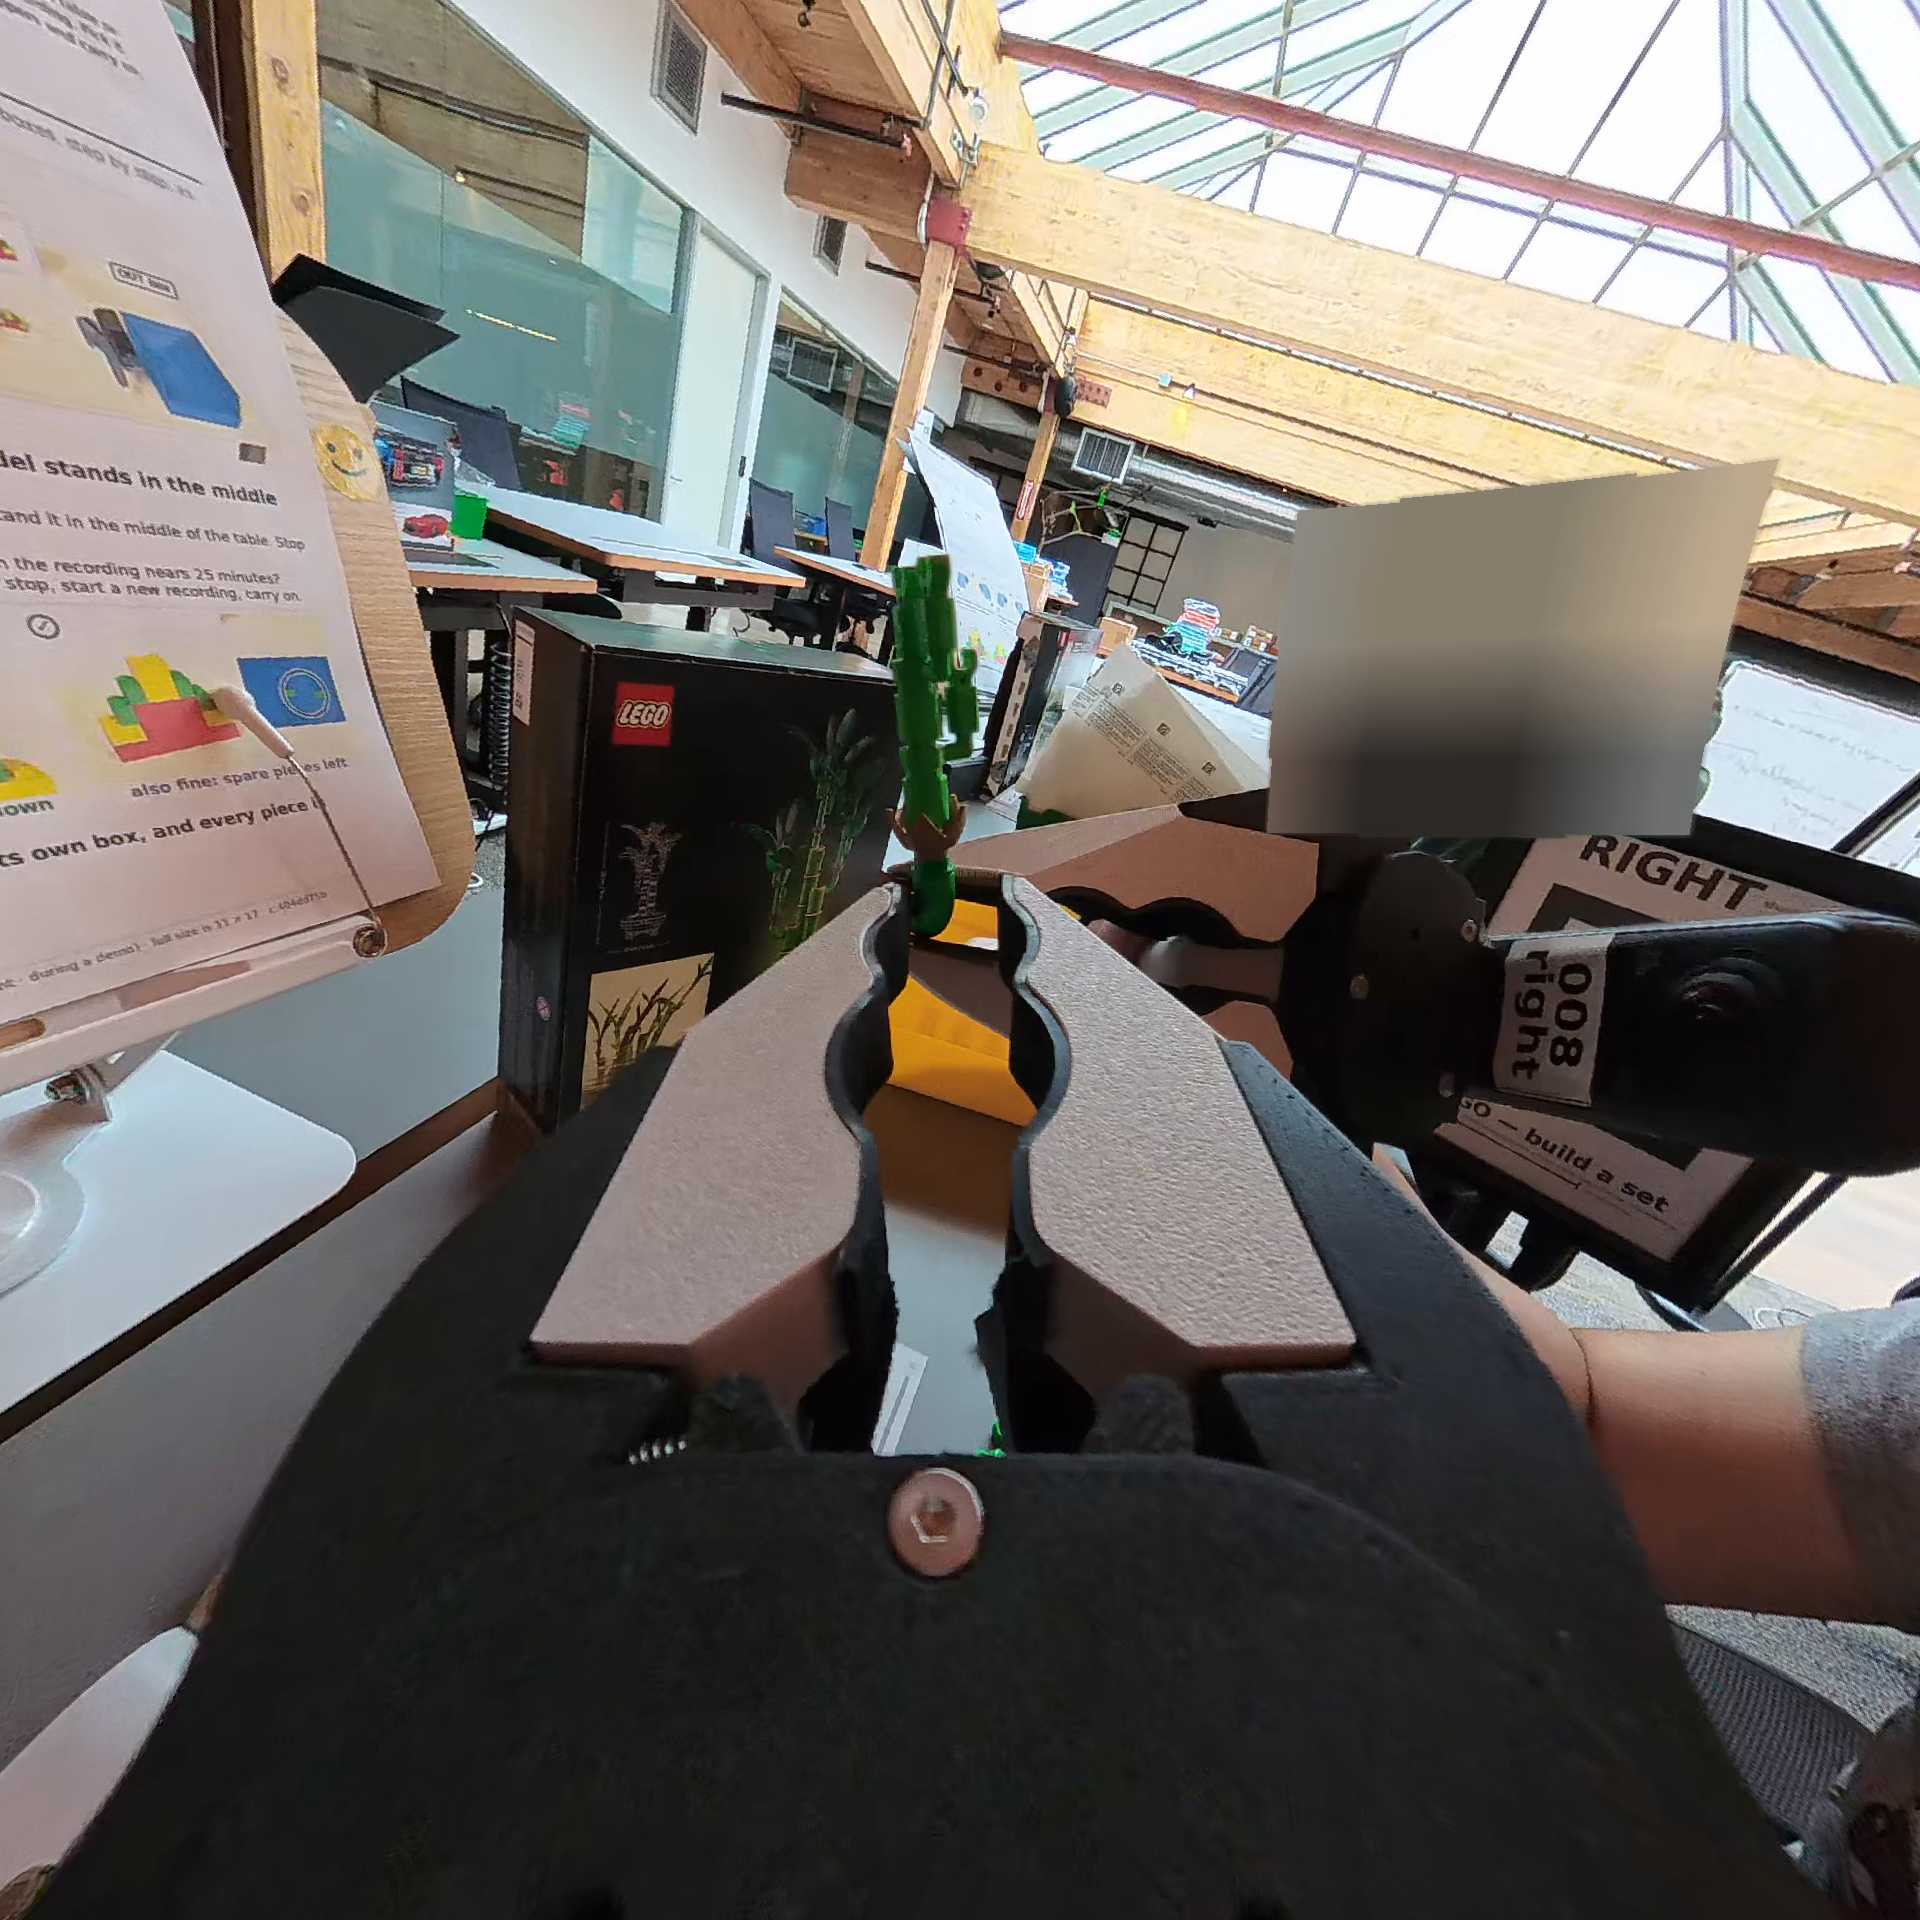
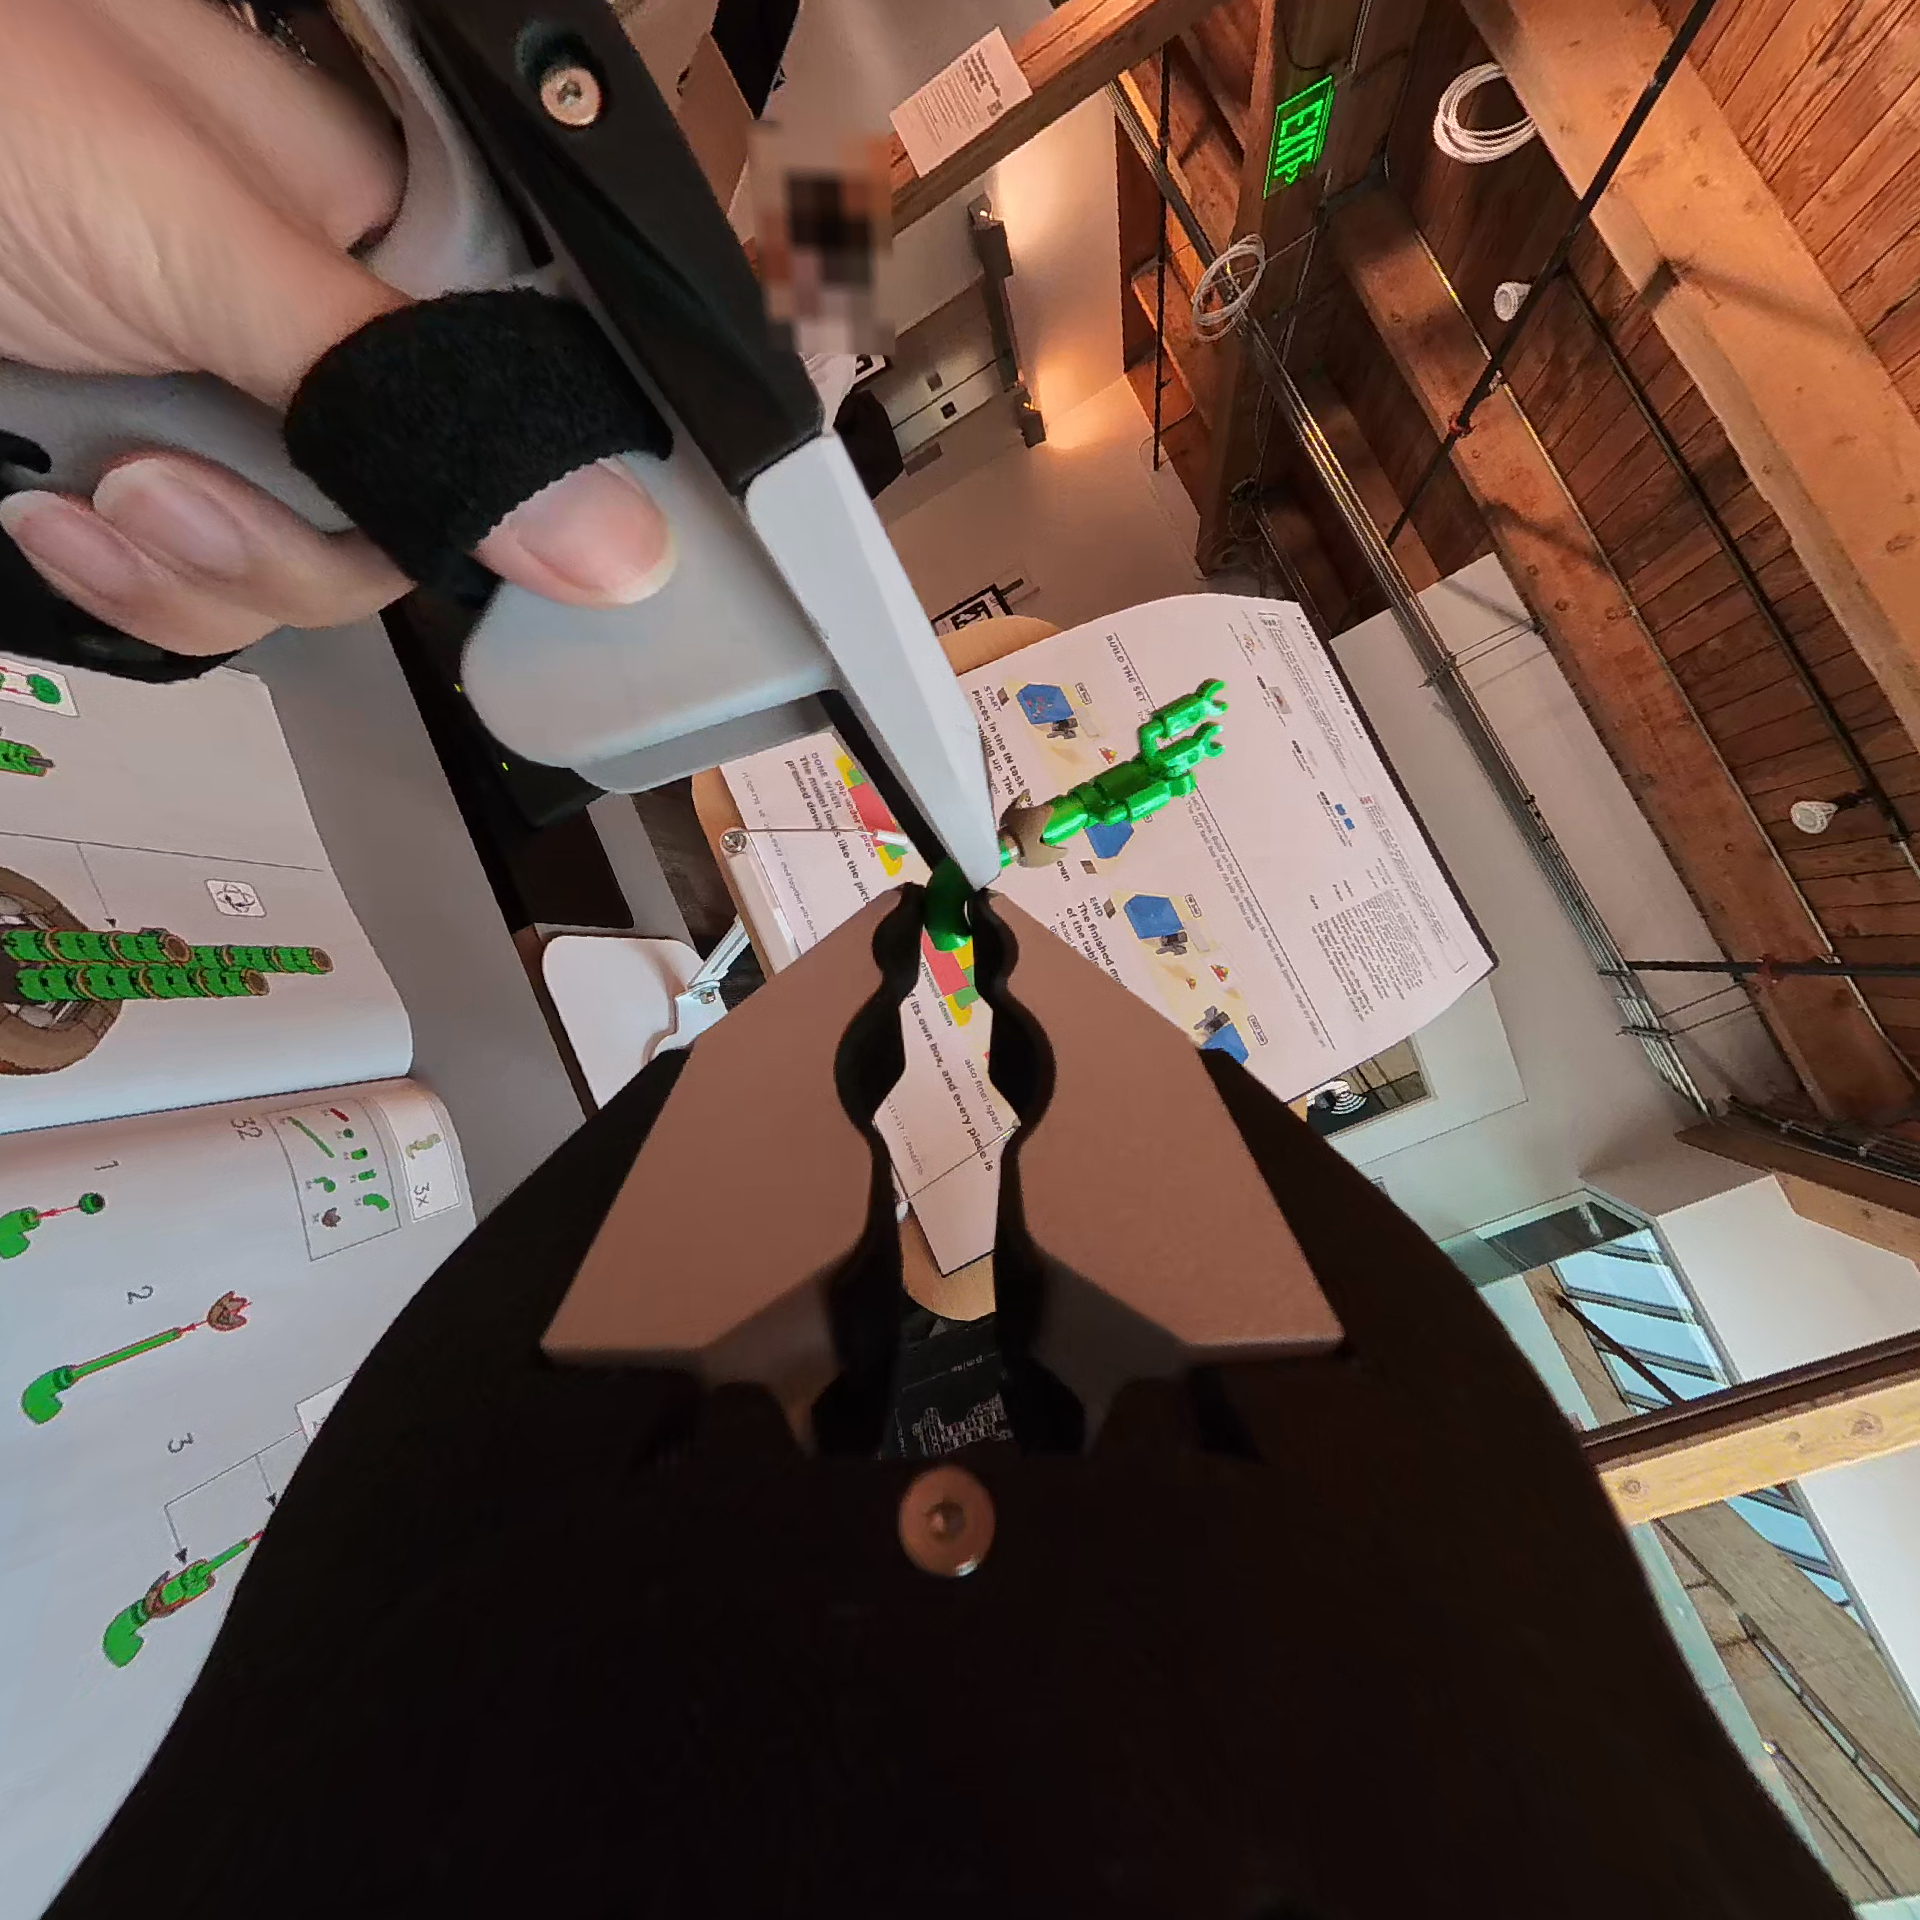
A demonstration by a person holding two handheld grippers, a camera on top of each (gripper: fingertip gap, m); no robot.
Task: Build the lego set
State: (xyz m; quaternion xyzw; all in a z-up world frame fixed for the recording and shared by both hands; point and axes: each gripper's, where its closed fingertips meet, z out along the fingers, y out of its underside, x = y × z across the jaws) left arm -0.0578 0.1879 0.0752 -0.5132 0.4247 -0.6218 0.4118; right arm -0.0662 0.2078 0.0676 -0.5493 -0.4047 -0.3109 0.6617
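Note:
A green bamboo stalk (image 1: 930,675) with a brown collar (image 1: 932,826) stands upright just past my left gripper's (image 1: 951,899) tips. Its curved green base sits in the narrow gap between the left fingers, which stand slightly apart and do not visibly clamp it. My right gripper (image 1: 997,894) comes in from the right at the same spot. In the right wrist view the right gripper (image 2: 951,904) is shut on the stalk's green base. The stalk (image 2: 1127,784) points away to the right, and the left gripper's (image 2: 971,868) tip touches it by the collar (image 2: 1029,826).
A black Lego box (image 1: 675,810) stands behind the grippers. A printed task sheet on a wooden stand (image 1: 156,623) is at the left. An open instruction booklet (image 2: 208,1039) lies on the table. A yellow object (image 1: 945,1029) lies under the grippers. A hand (image 2: 208,312) holds the left gripper. The grippers are tip to tip, or close to it.

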